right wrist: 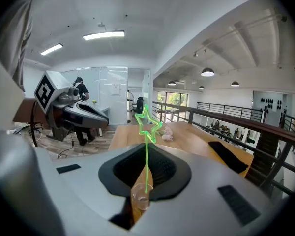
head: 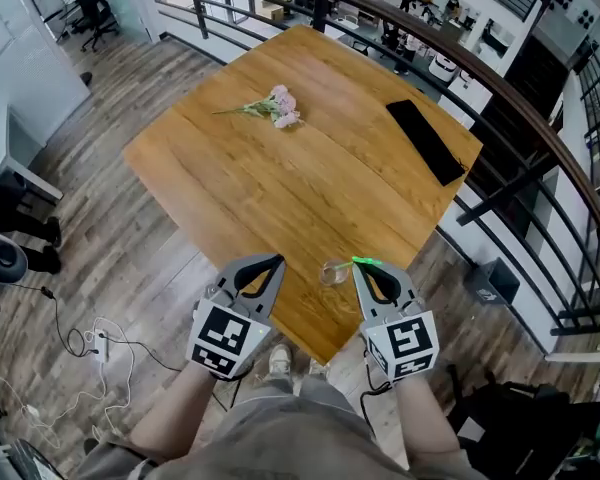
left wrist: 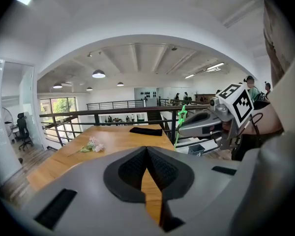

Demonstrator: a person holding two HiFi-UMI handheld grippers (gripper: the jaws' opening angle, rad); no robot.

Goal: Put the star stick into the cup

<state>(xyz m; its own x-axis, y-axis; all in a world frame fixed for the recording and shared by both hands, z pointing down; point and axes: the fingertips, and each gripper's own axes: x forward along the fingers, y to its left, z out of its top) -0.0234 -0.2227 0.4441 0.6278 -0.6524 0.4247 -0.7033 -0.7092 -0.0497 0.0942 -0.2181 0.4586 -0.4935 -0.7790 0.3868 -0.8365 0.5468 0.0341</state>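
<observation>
A thin green star stick [right wrist: 146, 146] stands upright with my right gripper [right wrist: 146, 156] shut on its shaft and the star [right wrist: 147, 119] above the jaws. Its lower end reaches into the mouth of a small clear cup [right wrist: 140, 198] just under the jaws. From the head view the cup [head: 333, 273] sits near the table's front corner. The right gripper [head: 361, 266] is beside it, with the green star [head: 366, 262] at its tips. My left gripper [head: 276, 261] hovers to the left of the cup. Its jaws [left wrist: 146, 149] are shut with nothing between them.
The wooden table [head: 280, 188] carries a small bunch of pink flowers [head: 276, 106] at the far side and a flat black object [head: 425, 140] at the right. A dark railing [head: 540, 138] runs behind the table's right edge. Cables [head: 100, 343] lie on the floor at the left.
</observation>
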